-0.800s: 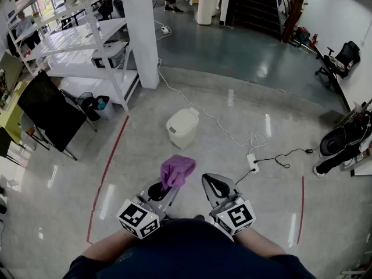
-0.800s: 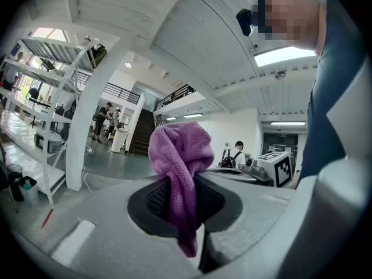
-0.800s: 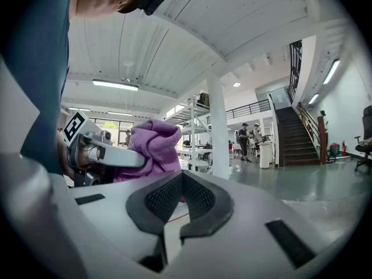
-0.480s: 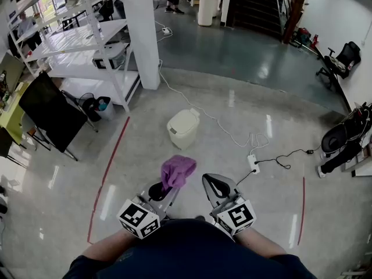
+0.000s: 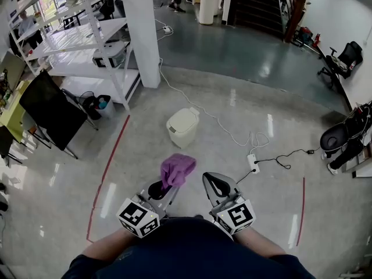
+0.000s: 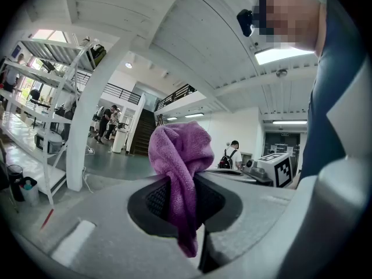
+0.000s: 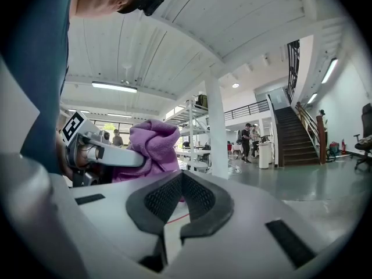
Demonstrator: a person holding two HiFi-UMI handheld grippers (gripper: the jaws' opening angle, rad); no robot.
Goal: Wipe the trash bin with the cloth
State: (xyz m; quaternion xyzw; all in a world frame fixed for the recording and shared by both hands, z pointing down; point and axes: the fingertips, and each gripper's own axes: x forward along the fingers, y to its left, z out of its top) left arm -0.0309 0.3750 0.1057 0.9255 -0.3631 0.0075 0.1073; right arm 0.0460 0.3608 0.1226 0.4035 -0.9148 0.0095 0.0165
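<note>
A purple cloth (image 5: 177, 169) is bunched up and pinched in my left gripper (image 5: 165, 186), which is shut on it; the cloth (image 6: 181, 167) rises above the jaws in the left gripper view. My right gripper (image 5: 215, 185) is held beside it, shut with nothing between its jaws, and the cloth (image 7: 154, 150) shows to its left in the right gripper view. The cream trash bin (image 5: 182, 127) stands with its lid down on the floor, well ahead of both grippers and apart from them.
A white pillar (image 5: 141, 34) and white shelving (image 5: 87, 39) stand behind the bin. A black board (image 5: 49, 112) leans at the left. A white cable (image 5: 221, 127) runs past the bin to a power strip (image 5: 253, 163). Red tape lines (image 5: 107, 170) mark the floor.
</note>
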